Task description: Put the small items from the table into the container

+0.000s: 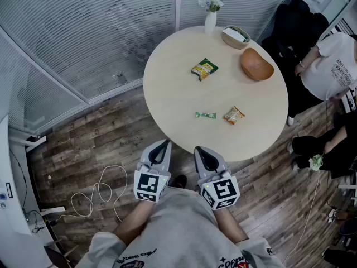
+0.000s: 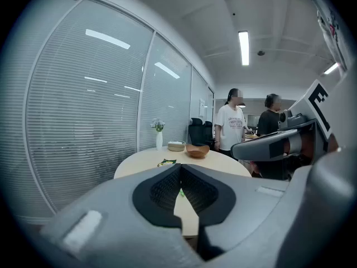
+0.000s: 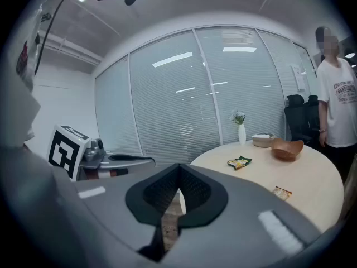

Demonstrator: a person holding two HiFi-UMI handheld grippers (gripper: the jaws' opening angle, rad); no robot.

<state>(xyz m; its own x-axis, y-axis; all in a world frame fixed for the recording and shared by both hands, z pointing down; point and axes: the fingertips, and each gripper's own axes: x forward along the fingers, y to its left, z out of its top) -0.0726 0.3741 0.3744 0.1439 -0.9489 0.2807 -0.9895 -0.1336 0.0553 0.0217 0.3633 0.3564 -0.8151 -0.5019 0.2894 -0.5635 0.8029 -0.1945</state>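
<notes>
Round table ahead. Green candy lies crosswise, straight beyond the right gripper, farther from the left gripper. Both have closed, empty jaws. Bowl sits far right.

1. Office meeting room. Glass partition walls with shut slat blinds run from 9 to 12 o'clock in the head view.
2. Pale round table at centre, with a flower vase on its 12 o'clock edge.
3. Black office chairs stand beyond the table, at 2 o'clock.
4. Strip ceiling light. Wood-plank floor with a loose white cable at 8 o'clock.
</notes>
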